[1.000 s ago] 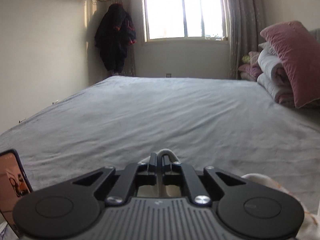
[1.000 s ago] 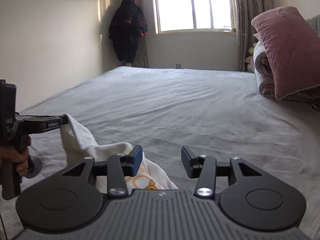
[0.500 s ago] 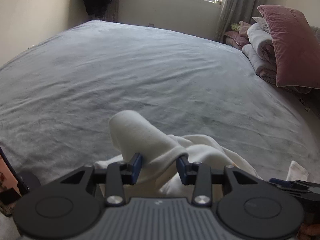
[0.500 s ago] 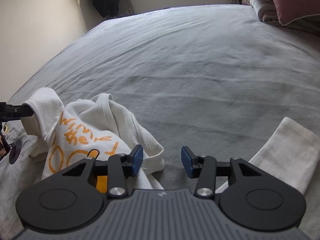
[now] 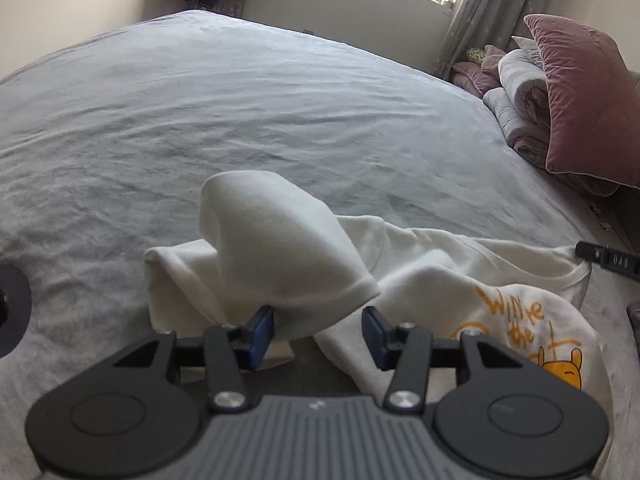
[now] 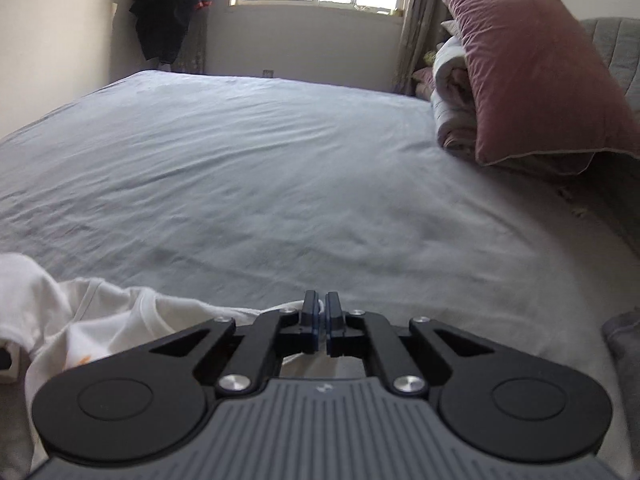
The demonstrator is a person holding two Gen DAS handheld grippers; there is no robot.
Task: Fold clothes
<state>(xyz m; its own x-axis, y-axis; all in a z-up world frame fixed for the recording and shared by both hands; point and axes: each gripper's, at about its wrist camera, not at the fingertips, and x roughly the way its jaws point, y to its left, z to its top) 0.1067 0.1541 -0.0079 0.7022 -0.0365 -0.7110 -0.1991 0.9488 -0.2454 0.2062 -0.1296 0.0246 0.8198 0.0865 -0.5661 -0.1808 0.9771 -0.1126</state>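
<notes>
A white T-shirt (image 5: 432,276) with orange writing lies crumpled on the grey bed (image 5: 240,120). One sleeve (image 5: 272,240) stands up in a hump just beyond my left gripper (image 5: 318,330). Its jaws are opening, the sleeve's hem hangs loosely between them, and the pads do not press on it. In the left wrist view my right gripper (image 5: 600,258) reaches the shirt's right edge. In the right wrist view the right gripper (image 6: 321,312) is shut, with a white strip of the T-shirt (image 6: 100,312) pinched at its tips.
A pink pillow (image 6: 532,72) leans on folded quilts (image 6: 452,92) at the bed's right side. A dark jacket (image 6: 172,8) hangs in the far corner by the window. A dark round object (image 5: 12,316) sits at the bed's left edge. Grey cloth (image 6: 624,344) lies at the right.
My left gripper has sunk toward the bed, let go of the sleeve and opened. My right gripper has swung to the right and shut on the shirt's edge.
</notes>
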